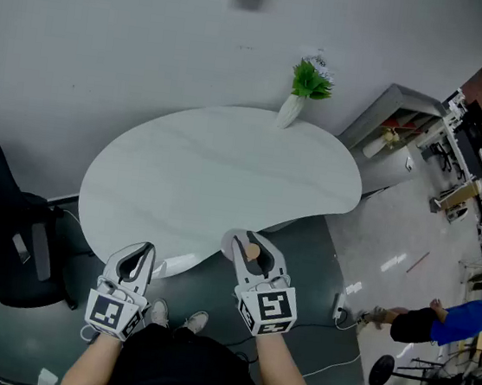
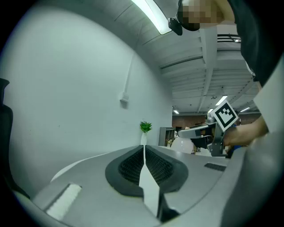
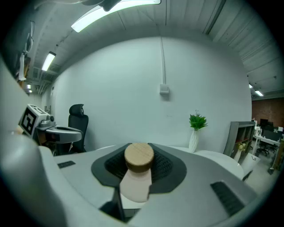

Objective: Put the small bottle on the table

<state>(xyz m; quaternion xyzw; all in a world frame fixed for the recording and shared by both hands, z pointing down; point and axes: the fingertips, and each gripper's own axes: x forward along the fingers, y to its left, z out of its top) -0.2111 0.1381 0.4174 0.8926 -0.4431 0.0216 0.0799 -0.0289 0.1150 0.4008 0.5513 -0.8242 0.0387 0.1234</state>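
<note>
So the right gripper [image 1: 246,245] has the small bottle [image 3: 139,156] pinched between its fingers, and the left gripper [image 2: 144,165] is closed on nothing. Only the table [image 1: 208,175] edge looks to be under those fingertips, so letting go here could drop it on the floor.

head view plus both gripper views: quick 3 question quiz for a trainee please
1. True or false: the left gripper is shut and empty.
2. The right gripper holds: A a sponge, B a small bottle with a wooden cap, C a mug?
3. Fill in: the vase of green leaves stands at the white table's ___ edge.
Key: 1 true; 2 B; 3 far.
</note>
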